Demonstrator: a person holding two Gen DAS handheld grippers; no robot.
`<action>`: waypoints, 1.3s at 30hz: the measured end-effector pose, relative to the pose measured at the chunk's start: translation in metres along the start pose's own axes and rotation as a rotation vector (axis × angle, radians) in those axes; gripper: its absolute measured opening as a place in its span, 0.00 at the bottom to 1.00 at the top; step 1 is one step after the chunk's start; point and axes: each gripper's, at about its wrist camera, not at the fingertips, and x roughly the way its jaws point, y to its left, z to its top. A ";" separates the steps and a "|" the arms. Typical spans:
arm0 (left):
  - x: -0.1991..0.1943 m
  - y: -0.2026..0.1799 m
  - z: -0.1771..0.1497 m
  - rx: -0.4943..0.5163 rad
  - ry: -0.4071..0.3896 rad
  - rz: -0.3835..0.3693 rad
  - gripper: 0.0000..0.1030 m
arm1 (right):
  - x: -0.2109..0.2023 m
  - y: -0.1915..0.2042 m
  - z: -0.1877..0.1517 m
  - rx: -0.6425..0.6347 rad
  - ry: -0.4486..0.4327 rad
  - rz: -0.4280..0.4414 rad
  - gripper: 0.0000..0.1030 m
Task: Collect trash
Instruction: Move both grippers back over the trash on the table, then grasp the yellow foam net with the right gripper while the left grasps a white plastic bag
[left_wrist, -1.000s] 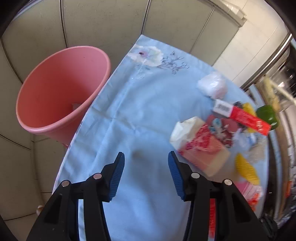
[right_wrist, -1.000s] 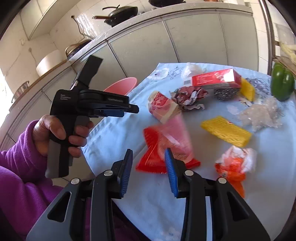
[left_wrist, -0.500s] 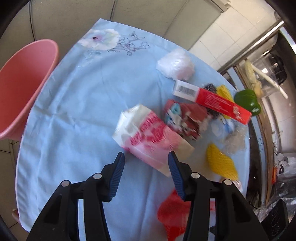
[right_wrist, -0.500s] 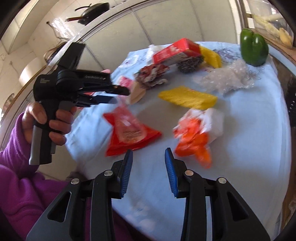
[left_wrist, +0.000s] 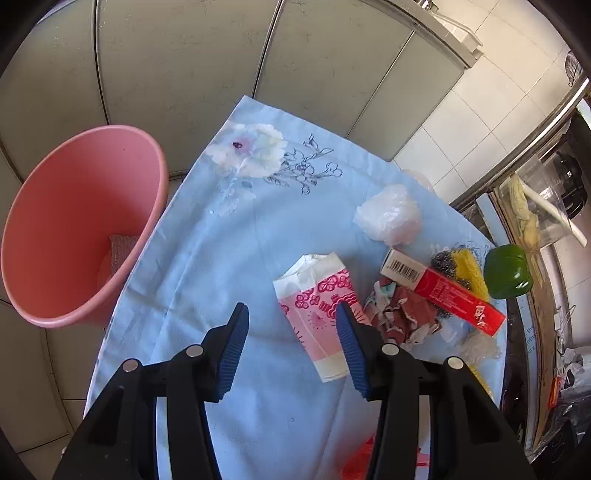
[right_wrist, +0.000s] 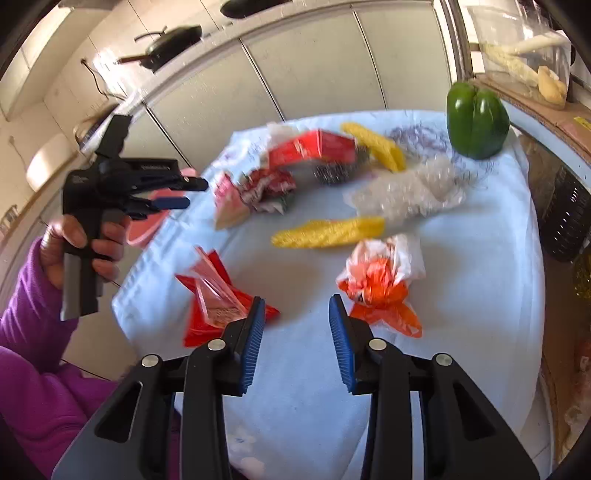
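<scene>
Now left gripper jaws wide, empty; pink packet against right jaw; right gripper jaws wide, empty.

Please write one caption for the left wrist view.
Open left hand-held gripper above pink tissue pack, pink bin beside table.

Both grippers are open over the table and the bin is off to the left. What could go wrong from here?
1. The pink bin stands beside the table edge, below the cloth; a loose drop may miss it.
2. The tissue pack touches the crumpled wrapper; the left gripper may drag both.
3. The green pepper sits among the trash and could be binned by mistake.
</scene>
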 end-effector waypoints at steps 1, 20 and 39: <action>-0.004 -0.003 0.002 0.012 -0.005 -0.002 0.47 | -0.004 0.001 0.004 0.000 -0.015 0.007 0.36; 0.047 -0.090 0.087 0.294 0.025 -0.021 0.47 | 0.022 -0.048 0.126 0.141 -0.078 -0.032 0.36; 0.071 -0.086 0.074 0.360 0.046 -0.143 0.11 | 0.107 -0.075 0.155 0.190 0.075 -0.107 0.11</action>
